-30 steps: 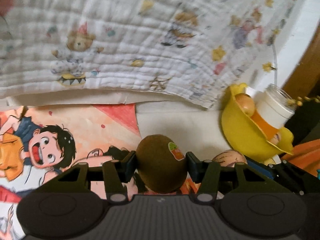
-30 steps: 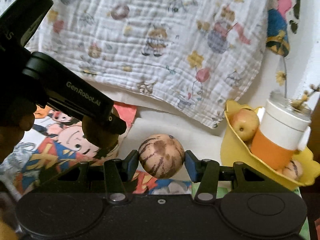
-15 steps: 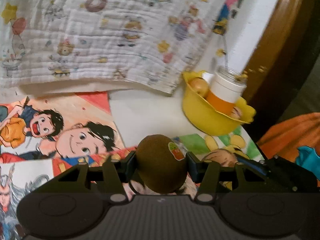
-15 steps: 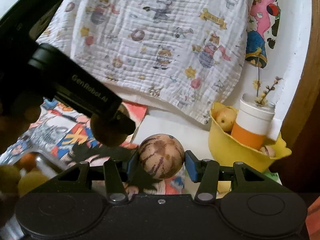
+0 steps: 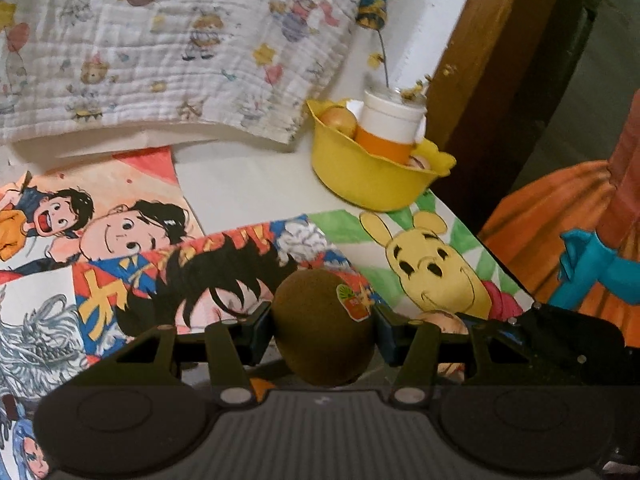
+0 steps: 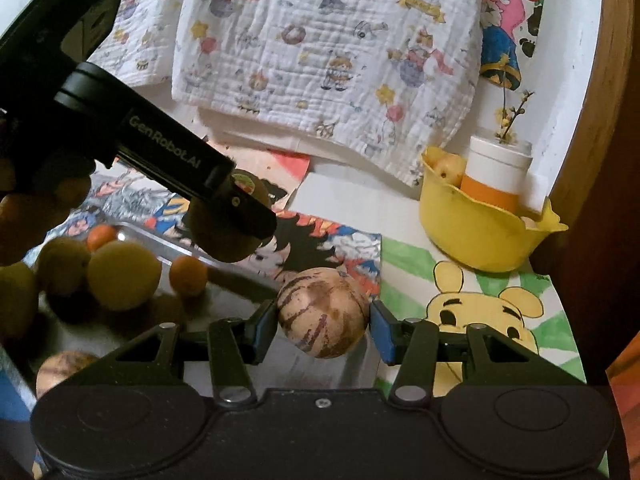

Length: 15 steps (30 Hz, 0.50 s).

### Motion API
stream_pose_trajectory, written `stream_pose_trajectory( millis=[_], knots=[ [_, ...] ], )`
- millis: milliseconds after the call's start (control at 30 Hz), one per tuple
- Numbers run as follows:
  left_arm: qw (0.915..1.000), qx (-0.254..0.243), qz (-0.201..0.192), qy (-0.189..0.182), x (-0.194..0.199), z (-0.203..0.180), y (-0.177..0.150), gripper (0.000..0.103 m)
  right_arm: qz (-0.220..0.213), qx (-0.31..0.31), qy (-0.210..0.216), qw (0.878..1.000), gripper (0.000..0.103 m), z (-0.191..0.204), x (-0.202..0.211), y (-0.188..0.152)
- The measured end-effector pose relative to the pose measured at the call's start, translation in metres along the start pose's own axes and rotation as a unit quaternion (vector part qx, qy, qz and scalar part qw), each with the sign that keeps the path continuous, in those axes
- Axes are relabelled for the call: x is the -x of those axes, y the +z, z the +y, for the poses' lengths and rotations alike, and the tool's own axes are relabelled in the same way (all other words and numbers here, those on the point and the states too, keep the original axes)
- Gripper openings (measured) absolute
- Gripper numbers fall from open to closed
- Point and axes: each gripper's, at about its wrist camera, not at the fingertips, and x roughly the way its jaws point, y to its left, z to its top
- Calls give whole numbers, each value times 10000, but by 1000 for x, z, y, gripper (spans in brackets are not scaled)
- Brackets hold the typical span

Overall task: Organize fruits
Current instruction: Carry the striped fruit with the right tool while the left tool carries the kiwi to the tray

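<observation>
A white blanket (image 6: 328,52) printed with small cartoon figures fills the upper part of both views, hanging down to the table (image 5: 248,184). Cartoon drawings (image 5: 168,264) cover most of the table; a yellow bear drawing (image 6: 480,312) lies at the lower right of the right wrist view.

A metal tray (image 6: 224,276) sits at the left of the right wrist view, with several yellow-green fruits (image 6: 124,276) and small orange fruits (image 6: 188,276) in it.

A yellow bowl (image 5: 368,184) stands at the upper right of centre in the left wrist view, near the wall and just beside the blanket's lower corner. Inside it are an apple (image 5: 340,120) and a white and orange cup (image 5: 390,128) with thin twigs rising from it.

The left gripper (image 5: 324,328), low in the middle of its own view, is clenched on a brown kiwi (image 5: 320,328) bearing a small sticker; both pads press its sides. In the right wrist view this gripper reaches in from the upper left, with the kiwi above the tray's far edge.

The right gripper (image 6: 322,320) grasps a round, pale fruit with dark stripes (image 6: 322,312), low in the middle of its view, its blue pads tight on either side.
</observation>
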Motion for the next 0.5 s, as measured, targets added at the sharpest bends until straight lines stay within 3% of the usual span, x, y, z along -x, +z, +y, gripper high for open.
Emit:
stream_pose_trajectory(
  millis=[500],
  knots=[
    [9947,-992,242,-139,-18,-24,-28,57,242,170,48,9996,52,6,-1,-24]
  ],
)
